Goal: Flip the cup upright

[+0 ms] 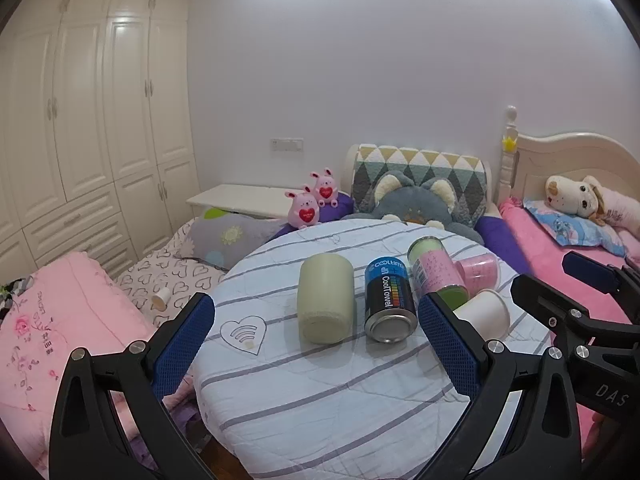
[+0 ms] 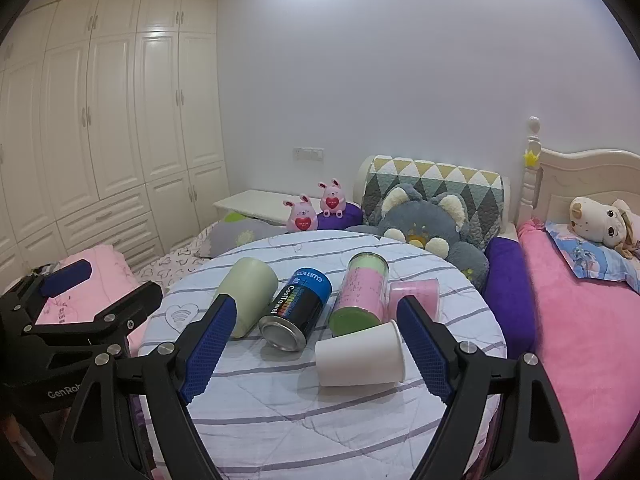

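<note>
A white paper cup (image 2: 360, 356) lies on its side on the round striped table (image 2: 320, 408), mouth to the right; it shows partly behind a finger in the left wrist view (image 1: 486, 314). A pink cup (image 2: 414, 294) lies on its side behind it, also in the left wrist view (image 1: 478, 274). My right gripper (image 2: 316, 344) is open and empty, its fingers either side of the white cup, short of it. My left gripper (image 1: 316, 340) is open and empty, before the pale green cylinder (image 1: 326, 300).
A blue-black CoolTowel can (image 1: 388, 304) and a pink-green clear canister (image 1: 436, 272) lie on the table between the cylinder and the cups. Beds with pink blankets (image 2: 580, 340) and plush toys (image 2: 424, 224) surround the table. A white wardrobe (image 1: 80, 120) stands at left.
</note>
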